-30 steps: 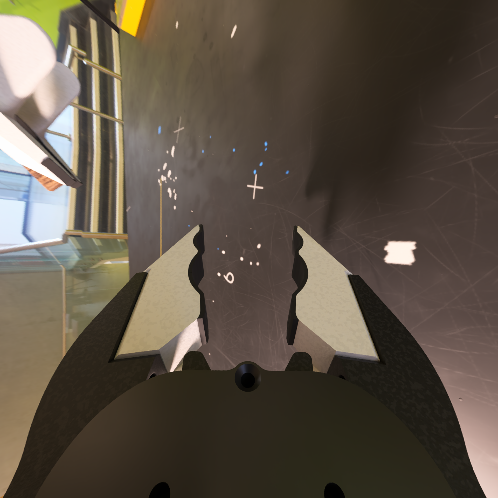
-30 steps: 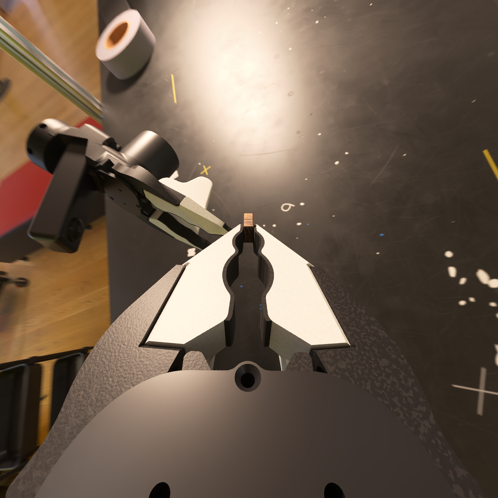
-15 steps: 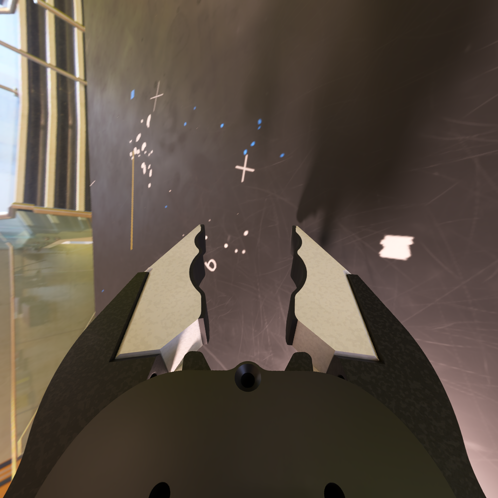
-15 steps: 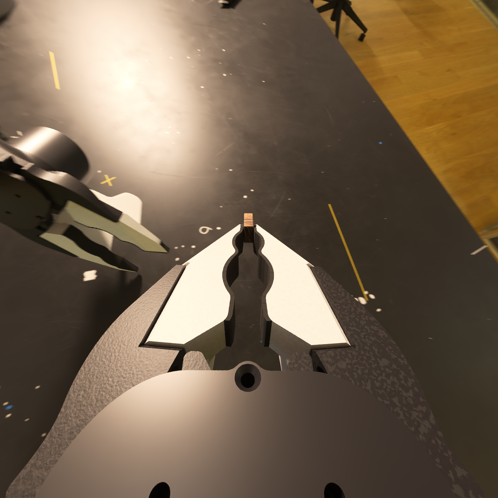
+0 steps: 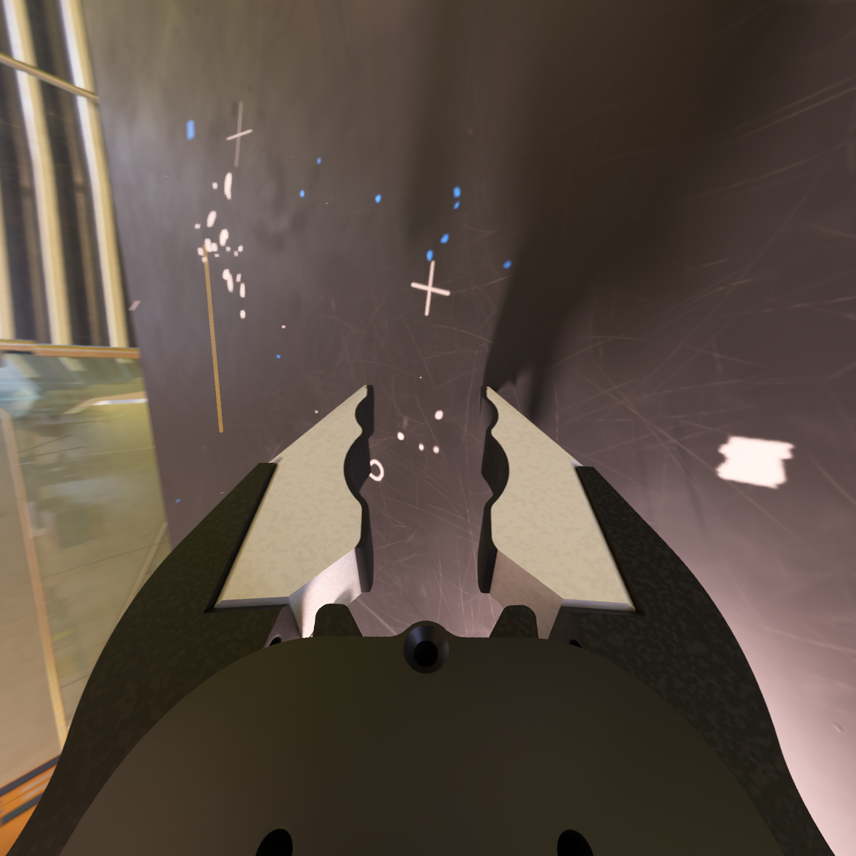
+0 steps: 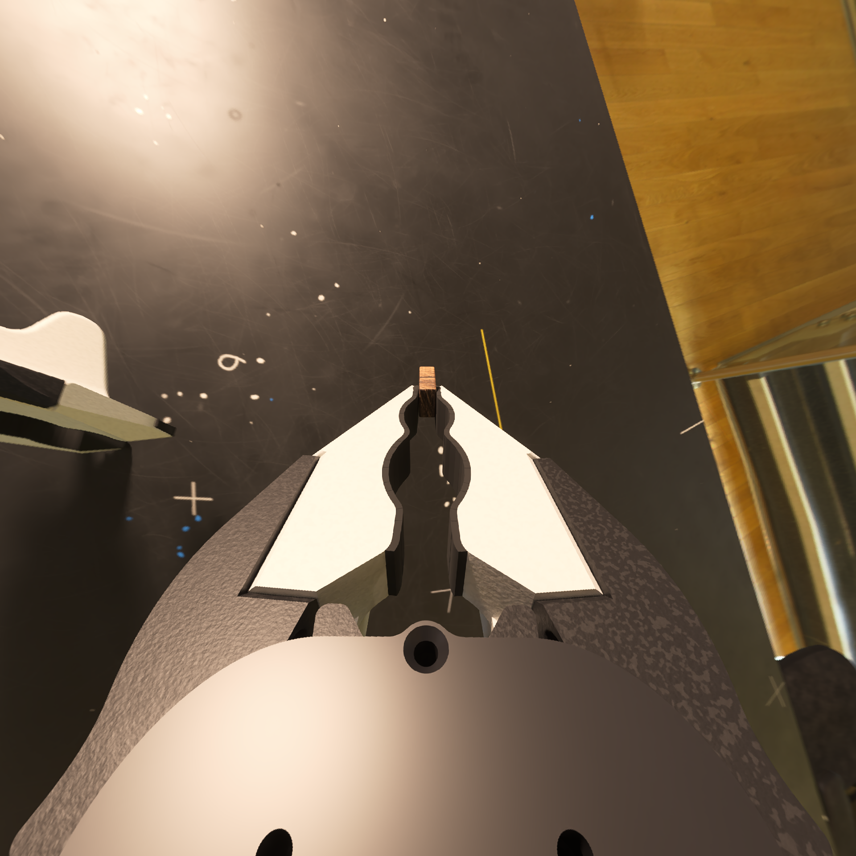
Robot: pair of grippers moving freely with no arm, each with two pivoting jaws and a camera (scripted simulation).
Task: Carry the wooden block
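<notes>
In the right wrist view my right gripper (image 6: 426, 388) is shut on a small wooden block (image 6: 426, 391), pinched between the fingertips and held above the dark table (image 6: 324, 208). The block's light top pokes out past the tips. My left gripper (image 5: 426, 389) is open and empty in the left wrist view, over the scratched dark table (image 5: 648, 231). Its fingers also show at the left edge of the right wrist view (image 6: 106, 417), apart from the block.
The table's right edge (image 6: 648, 259) runs diagonally, with wooden floor (image 6: 741, 139) beyond. A thin yellow line (image 6: 491, 380) and white chalk marks lie on the table. In the left wrist view a glass railing (image 5: 69, 417) sits past the table's left edge, and a white patch (image 5: 752, 463) lies at right.
The right gripper, still holding the block, has swung toward the table's right edge; the left gripper has slid to the left edge of its view. The left gripper has shifted slightly and stays open.
</notes>
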